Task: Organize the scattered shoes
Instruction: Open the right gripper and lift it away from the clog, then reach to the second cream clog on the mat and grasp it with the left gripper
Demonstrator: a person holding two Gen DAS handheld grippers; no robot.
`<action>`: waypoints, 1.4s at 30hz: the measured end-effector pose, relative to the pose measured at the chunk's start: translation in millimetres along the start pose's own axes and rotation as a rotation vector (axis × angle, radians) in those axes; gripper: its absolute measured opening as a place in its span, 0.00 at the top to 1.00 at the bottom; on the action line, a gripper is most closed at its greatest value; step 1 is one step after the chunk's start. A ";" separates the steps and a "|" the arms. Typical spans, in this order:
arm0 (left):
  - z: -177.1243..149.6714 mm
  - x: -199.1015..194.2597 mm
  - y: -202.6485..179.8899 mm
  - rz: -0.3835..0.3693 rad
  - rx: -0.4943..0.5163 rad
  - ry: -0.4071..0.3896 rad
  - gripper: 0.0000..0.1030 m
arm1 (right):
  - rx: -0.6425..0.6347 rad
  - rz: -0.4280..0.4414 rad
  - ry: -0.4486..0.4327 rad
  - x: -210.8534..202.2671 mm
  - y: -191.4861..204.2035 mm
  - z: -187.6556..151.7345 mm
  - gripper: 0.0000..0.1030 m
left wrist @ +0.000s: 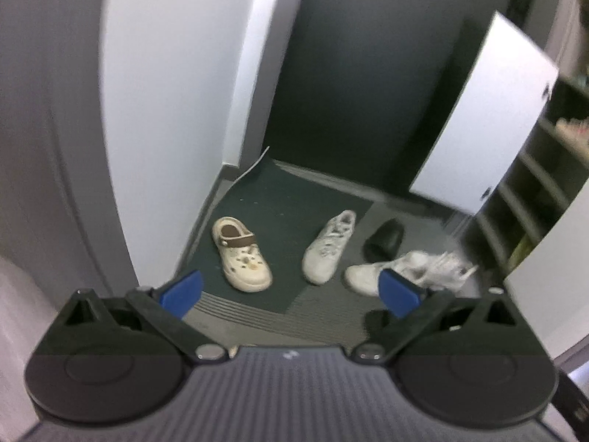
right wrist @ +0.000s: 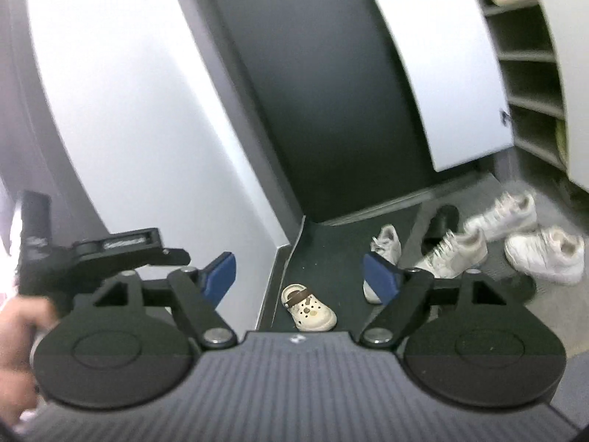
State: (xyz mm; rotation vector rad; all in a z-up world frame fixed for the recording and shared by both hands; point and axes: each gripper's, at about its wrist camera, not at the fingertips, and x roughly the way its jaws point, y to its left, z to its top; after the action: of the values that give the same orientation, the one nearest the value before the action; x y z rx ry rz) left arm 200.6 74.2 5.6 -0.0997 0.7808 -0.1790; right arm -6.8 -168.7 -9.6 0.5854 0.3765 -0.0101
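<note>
Left gripper [left wrist: 291,291] and right gripper [right wrist: 299,274]: both spread wide, empty, held well above the floor. Cream clog [left wrist: 241,253] (brown strap) lies on the dark doormat [left wrist: 291,199], ahead between the left fingers; white sneaker [left wrist: 328,246] beside it, black slipper [left wrist: 383,244] and more white sneakers [right wrist: 515,235] toward the open shoe cabinet [right wrist: 530,73].

Dim, even indoor light; fisheye bending at the edges, motion blur smearing the right side.

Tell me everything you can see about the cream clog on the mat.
The clog is cream, moulded and rubbery-looking, with holes and small charms on the toe and a brown heel strap. It sits upright, sole down, alone on the dark green mat, toe toward the camera, left of a white sneaker. Nothing else touches it.
</note>
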 end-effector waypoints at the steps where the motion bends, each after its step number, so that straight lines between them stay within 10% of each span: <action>1: 4.5 10.5 -5.2 0.016 0.025 0.008 0.00 | 0.042 0.035 0.002 -3.9 -5.1 -0.6 0.22; 8: 27.1 125.7 -34.7 0.082 0.083 0.108 0.00 | 0.114 0.059 -0.021 -15.9 -25.6 5.5 0.00; 16: 18.1 279.1 -54.4 0.187 0.182 0.220 0.00 | 0.224 0.004 -0.033 -15.8 -54.5 10.4 0.00; 21: -1.5 372.9 -55.4 0.222 0.287 0.210 0.00 | 0.410 0.002 0.137 36.0 -77.0 0.5 0.00; 34: -42.0 528.3 -0.2 0.357 0.097 0.237 0.00 | 0.522 -0.101 0.325 152.9 -105.3 -2.5 0.00; 42: -32.7 589.1 45.6 0.284 -0.026 0.324 0.00 | 0.582 -0.121 0.365 179.0 -112.1 -2.6 0.00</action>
State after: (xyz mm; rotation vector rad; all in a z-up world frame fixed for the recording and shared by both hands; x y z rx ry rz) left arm 593.2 2.0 -431.2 0.0177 1.1106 0.0872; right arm 146.2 -243.7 -134.4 1.1454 0.7752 -0.1335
